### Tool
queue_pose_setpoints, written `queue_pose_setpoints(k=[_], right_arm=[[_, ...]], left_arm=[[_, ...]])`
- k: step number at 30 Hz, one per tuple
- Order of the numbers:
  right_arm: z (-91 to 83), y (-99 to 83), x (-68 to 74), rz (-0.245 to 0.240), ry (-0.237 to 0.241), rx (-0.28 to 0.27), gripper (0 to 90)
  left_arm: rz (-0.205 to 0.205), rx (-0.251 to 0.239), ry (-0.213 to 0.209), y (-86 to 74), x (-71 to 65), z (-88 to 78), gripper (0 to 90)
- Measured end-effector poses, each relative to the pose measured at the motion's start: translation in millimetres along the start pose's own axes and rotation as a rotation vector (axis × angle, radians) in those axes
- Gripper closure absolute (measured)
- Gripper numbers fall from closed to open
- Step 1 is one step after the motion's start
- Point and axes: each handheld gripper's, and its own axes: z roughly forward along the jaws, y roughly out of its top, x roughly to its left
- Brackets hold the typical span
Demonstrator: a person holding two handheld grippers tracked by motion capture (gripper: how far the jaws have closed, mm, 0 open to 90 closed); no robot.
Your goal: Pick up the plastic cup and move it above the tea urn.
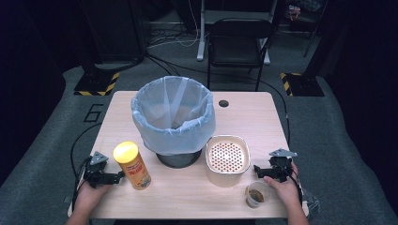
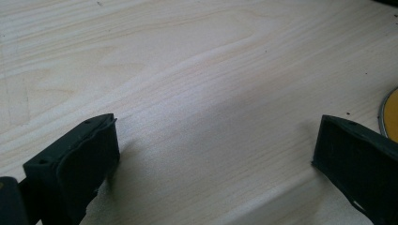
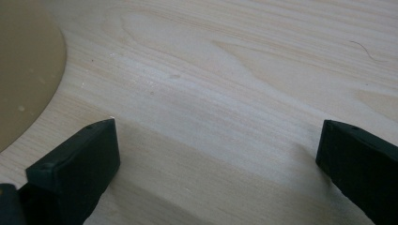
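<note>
- Nothing looks binned yet: the lined trash bin (image 1: pixel 173 117) at the table's (image 1: pixel 253 117) twelve o'clock seems to hold only its bag.
- Left gripper (image 1: pixel 117 176), jaws spread wide and empty, points at the yellow-lidded can (image 1: pixel 132 165) standing upright just beside it, at seven o'clock.
- Right gripper (image 1: pixel 257 169), equally wide, hovers by the small cup (image 1: pixel 256 194) at five o'clock.
- Beige strainer box (image 1: pixel 227 159) sits untouched between them.

Light wood table (image 1: pixel 263 117), round hole (image 1: pixel 223 103) near its upper edge. Bin (image 1: pixel 173 117) with blue liner at centre; yellow-lidded can (image 1: pixel 132 165) lower left, beige perforated container (image 1: pixel 227 159) lower right, small cup (image 1: pixel 256 193) at the lower right edge.
</note>
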Motion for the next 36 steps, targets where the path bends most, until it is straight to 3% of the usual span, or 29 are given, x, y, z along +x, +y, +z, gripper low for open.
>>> queue_pose_setpoints(k=[3, 20, 26, 27, 29, 30, 32, 34, 36], right_arm=[[-0.3, -0.3, -0.1, -0.002, 0.002, 0.001, 0.0], [-3.5, -2.6, -1.0, 0.009, -0.004, -0.012, 4.9], [-9.3, -6.0, -3.7, 0.019, -0.006, -0.053, 24.5], [-9.3, -6.0, -3.7, 0.019, -0.006, -0.053, 24.5], [-12.6, -5.5, -4.7, 0.024, 0.0, -0.045, 36.4], [-12.6, -5.5, -4.7, 0.024, 0.0, -0.045, 36.4], [-17.1, -2.7, -7.4, 0.049, 0.041, -0.023, 47.1], [-23.7, 1.3, -7.4, 0.069, 0.047, -0.038, 50.0], [-40.5, 14.3, -6.7, 0.07, 0.066, -0.097, 51.9]], left_arm=[[0.002, 0.018, -0.004, 0.8, 0.0, -1.1, 0.3], [-0.02, 0.004, 0.012, -1.0, -2.8, -0.9, 0.6], [-0.02, 0.004, 0.012, -1.0, -2.8, -0.9, 0.6], [-0.02, 0.004, 0.012, -1.0, -2.8, -0.9, 0.6], [-0.02, 0.004, 0.012, -1.0, -2.8, -0.9, 0.6], [-0.02, 0.004, 0.012, -1.0, -2.8, -0.9, 0.6], [-0.021, 0.004, 0.012, -1.0, -2.8, -0.9, 0.6], [-0.021, 0.004, 0.012, -1.0, -2.8, -0.9, 0.6], [-0.021, 0.004, 0.012, -1.0, -2.9, -0.9, 0.6]])
